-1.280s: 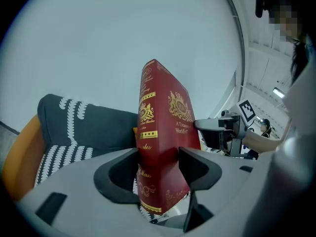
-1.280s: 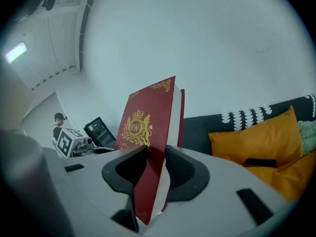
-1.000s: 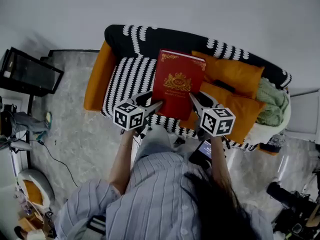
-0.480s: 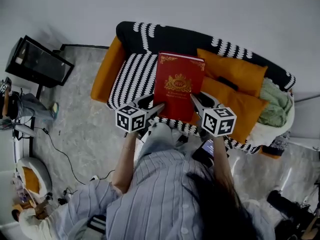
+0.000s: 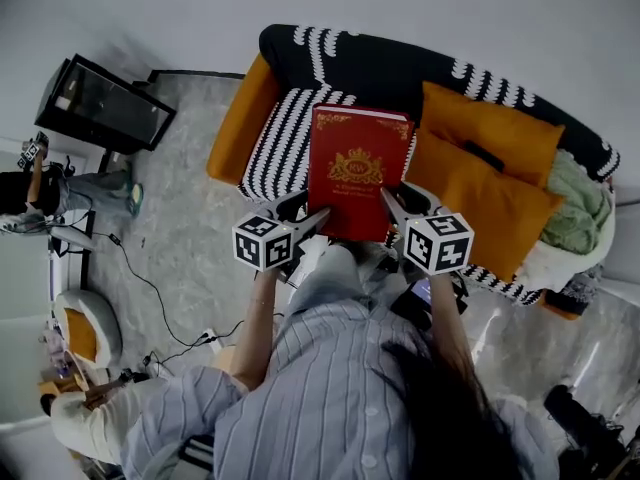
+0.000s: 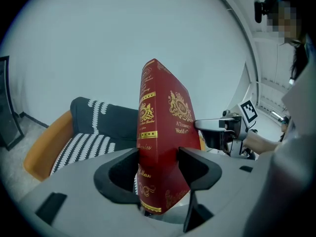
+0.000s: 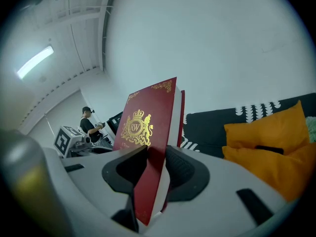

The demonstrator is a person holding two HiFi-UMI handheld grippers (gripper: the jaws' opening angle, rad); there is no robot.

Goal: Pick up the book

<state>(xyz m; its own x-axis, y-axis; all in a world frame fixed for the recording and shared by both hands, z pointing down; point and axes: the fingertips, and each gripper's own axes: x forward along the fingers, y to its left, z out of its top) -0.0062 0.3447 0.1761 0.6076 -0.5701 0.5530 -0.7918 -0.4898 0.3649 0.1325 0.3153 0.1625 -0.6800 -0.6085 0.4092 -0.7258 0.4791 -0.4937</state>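
A thick red book (image 5: 357, 169) with a gold crest is held in the air above the sofa (image 5: 300, 128), cover facing up. My left gripper (image 5: 322, 212) is shut on its spine side near the lower left corner, and the book (image 6: 160, 152) fills the gap between its jaws. My right gripper (image 5: 384, 196) is shut on the page-edge side at the lower right, clamping the book (image 7: 150, 147) between its pads. Each gripper's marker cube shows in the other's view.
The sofa has a black-and-white striped seat, orange arms and two orange cushions (image 5: 485, 178), with a green cloth (image 5: 583, 206) at its right end. A dark glass-fronted cabinet (image 5: 105, 103) stands on the marble floor at left. Another person (image 5: 40, 193) stands at far left.
The book and both grippers stay in the same grip. The sofa and floor have slid rightward and down beneath them, so the book has been carried off the seat.
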